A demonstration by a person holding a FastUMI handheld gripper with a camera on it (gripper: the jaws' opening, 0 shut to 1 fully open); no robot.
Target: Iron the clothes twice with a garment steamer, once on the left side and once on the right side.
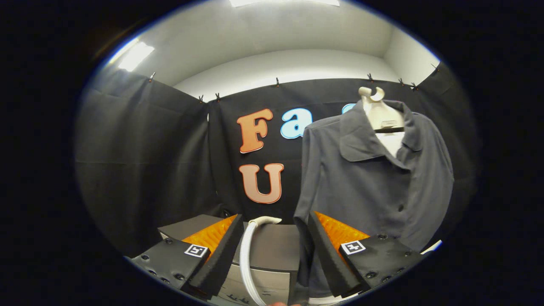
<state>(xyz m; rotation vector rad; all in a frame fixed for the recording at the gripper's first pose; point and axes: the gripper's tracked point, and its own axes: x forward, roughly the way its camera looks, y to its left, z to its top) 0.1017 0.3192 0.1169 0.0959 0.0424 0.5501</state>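
The gripper is held spread, nothing pinched. A white hose is seen in the gap, near the left finger. The grey shirt hangs at right, its left edge just beyond the right finger; open room is left of it.

The gripper stood with fingers spread and nothing pressed between them; their bases were cut off at lower frame. The white ribbed steamer hose ran out of frame at bottom centre, its head hidden. The grey collared button-front shirt had its hem hidden behind the right finger. The cream plastic hanger was mostly covered by the collar.
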